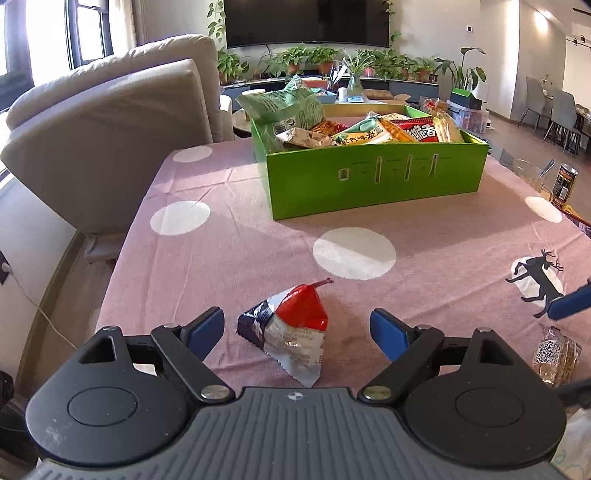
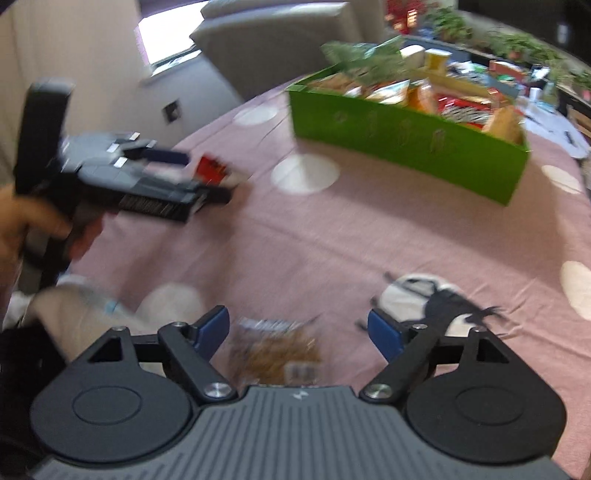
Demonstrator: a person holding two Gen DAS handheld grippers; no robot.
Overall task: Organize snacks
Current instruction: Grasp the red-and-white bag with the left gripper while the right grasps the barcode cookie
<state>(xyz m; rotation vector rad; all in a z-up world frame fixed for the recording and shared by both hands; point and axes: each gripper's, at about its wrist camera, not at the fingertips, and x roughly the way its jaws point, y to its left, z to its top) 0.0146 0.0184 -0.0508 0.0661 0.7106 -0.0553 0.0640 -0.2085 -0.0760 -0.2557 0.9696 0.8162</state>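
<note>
I've got the left gripper [image 1: 297, 328] spread wide around a red, white and blue snack packet [image 1: 286, 332] lying on the pink tablecloth [image 1: 229, 236] with white dots, pads clear of it. My right gripper [image 2: 297, 330] is released too, over a clear bag of brown snacks [image 2: 275, 350], view blurred. The green box [image 1: 376, 177] sits farther back, full of packets. Beige sofa [image 1: 110, 122] left, potted plants [image 1: 317, 59] and a dark screen [image 1: 306, 22] beyond.
</note>
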